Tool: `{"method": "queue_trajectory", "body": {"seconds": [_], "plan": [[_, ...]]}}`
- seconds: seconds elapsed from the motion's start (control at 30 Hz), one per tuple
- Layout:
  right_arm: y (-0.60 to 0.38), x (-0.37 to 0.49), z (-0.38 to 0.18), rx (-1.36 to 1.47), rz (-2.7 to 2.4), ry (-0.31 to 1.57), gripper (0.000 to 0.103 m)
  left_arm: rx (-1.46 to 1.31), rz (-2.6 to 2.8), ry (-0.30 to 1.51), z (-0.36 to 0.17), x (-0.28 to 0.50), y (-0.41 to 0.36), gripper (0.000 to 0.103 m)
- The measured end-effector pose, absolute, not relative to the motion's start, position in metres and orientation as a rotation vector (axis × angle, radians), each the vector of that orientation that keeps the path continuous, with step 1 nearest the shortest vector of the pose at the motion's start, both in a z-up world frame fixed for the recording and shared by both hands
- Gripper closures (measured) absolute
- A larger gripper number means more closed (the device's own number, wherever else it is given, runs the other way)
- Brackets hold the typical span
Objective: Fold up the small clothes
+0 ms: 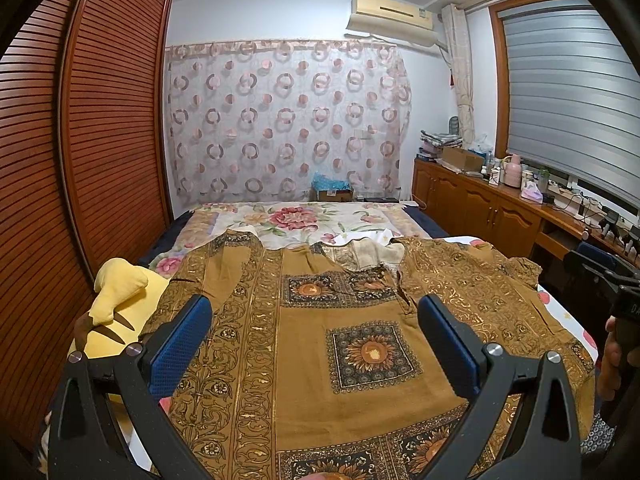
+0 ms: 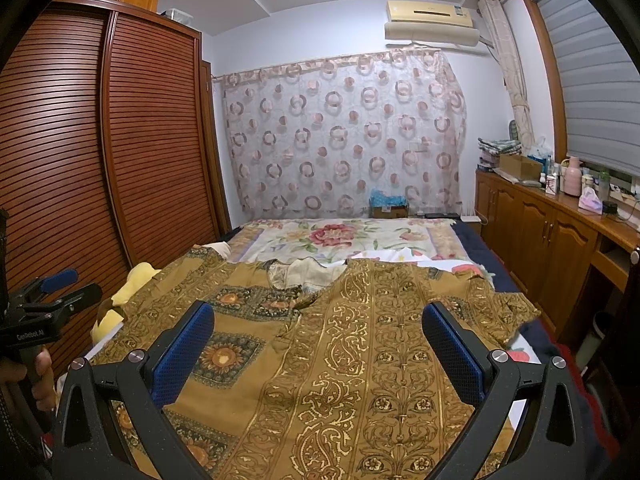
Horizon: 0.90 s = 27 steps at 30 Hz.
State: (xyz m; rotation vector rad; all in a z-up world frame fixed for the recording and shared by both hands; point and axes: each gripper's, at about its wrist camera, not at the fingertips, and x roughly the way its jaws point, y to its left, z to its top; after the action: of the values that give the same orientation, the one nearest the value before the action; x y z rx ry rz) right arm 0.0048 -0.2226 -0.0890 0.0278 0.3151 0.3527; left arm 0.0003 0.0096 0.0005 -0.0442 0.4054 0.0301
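The big brown shirt [image 1: 344, 332] with gold patterns lies spread flat on the bed [image 1: 304, 220], filling the lower half of both views, with its neck hole pointing to the far wall. The left gripper [image 1: 314, 336] and the right gripper [image 2: 318, 340] both hang over it with fingers wide apart, holding nothing. A good fold would likely start by pinching one side edge with both grippers, then laying it over evenly. A small cardboard box [image 1: 334, 194] in the middle of the frame holds something blue and crinkly.
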Motion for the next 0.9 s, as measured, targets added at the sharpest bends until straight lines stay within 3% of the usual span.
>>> {"method": "queue_trajectory", "body": {"seconds": [0.9], "plan": [[-0.2221, 0.0033, -0.0887, 0.031, 0.346, 0.309, 0.000, -0.040, 0.031, 0.403, 0.0024, -0.0004, 0.0085, 0.000]]}}
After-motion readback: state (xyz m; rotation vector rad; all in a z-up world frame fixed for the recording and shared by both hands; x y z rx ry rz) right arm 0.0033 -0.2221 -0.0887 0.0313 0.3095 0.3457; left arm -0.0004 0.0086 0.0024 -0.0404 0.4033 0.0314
